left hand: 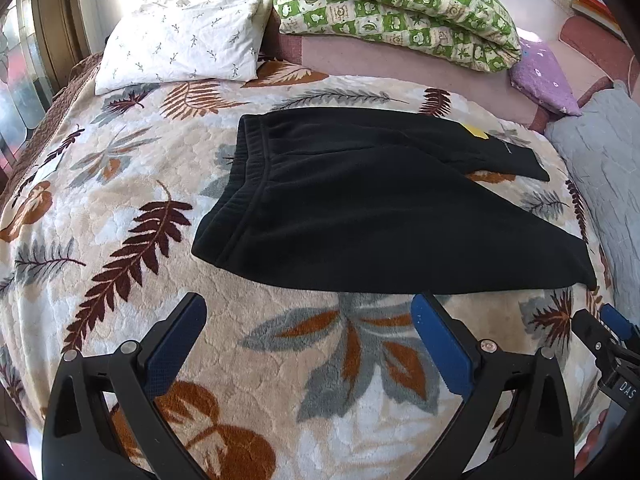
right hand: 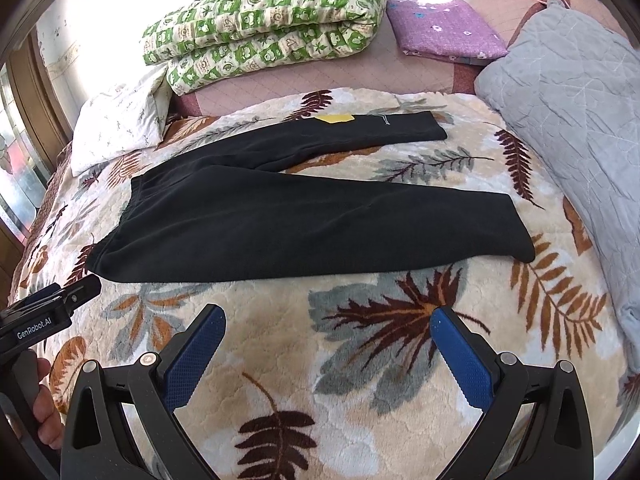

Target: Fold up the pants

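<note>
Left wrist: black fleece pants [left hand: 360, 204] flat on leaf-print plush bed blanket [left hand: 120, 200], below white pillow [left hand: 180, 46]; left gripper [left hand: 308, 312] jaws wide, empty. Right wrist: same pants [right hand: 280, 216] spread, legs apart; right gripper [right hand: 326, 318] jaws wide, empty.

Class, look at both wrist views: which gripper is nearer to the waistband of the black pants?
Left. The left gripper hovers open just short of the pants' near edge, toward the waistband. The right gripper hovers open farther along, toward the leg cuffs.
</note>
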{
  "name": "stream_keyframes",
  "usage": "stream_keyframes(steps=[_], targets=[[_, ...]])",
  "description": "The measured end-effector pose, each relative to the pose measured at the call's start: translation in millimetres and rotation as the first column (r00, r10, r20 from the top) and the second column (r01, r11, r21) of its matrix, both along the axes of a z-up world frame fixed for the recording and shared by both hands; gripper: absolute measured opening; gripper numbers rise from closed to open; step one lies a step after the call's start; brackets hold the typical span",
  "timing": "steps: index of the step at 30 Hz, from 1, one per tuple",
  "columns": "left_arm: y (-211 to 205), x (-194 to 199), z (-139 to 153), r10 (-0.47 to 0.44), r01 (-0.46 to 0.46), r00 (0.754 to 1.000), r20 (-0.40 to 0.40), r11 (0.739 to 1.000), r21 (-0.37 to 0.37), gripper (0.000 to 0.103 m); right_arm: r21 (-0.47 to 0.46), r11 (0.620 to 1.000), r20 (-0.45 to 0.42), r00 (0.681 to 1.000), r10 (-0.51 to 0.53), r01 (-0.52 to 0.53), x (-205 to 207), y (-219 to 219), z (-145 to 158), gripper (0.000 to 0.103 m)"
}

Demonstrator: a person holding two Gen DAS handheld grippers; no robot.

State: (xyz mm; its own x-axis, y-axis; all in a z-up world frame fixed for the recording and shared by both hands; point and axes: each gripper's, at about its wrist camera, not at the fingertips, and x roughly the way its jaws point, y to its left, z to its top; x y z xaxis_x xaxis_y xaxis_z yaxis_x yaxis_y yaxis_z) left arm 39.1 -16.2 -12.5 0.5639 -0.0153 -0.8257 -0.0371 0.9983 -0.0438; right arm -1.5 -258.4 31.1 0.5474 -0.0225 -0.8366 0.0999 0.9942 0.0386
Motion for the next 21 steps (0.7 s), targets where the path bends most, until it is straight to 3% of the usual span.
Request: stream_keyframes(steps=[5,12,17,21], targets=[[-0.6,19.8,-3.4,-0.003,0.003,1.000,-0.023,1.000,0.013,0.103,0.005,1.000,-0.019,1.000,0.015,-0.015,19.6,-4.0,-5.0,0.103],[21.7,82.9,1.6,-0.024,0.024,0.986,-0.164,1.000,-0.003,0.103,0.045,0.999,-0.011,1.000,0.029,-0.028,60.6,-29.9,3.2,0.103],[58.6,144.1,11.5,0.012,-0.019,0.976,-0.220,0.999,-0.030,0.103,0.036,0.999,0.045,0.999,-0.004,0.002,126.8,-85.4,25.5,0.103],[83.3,189.2,1.8,0.051,-0.080,0.955,-0.293,0.993,-0.089,0.103,0.011,0.999,-0.024,0.999,-0.041,0.041,202.9,-136.4,11.1,0.101]])
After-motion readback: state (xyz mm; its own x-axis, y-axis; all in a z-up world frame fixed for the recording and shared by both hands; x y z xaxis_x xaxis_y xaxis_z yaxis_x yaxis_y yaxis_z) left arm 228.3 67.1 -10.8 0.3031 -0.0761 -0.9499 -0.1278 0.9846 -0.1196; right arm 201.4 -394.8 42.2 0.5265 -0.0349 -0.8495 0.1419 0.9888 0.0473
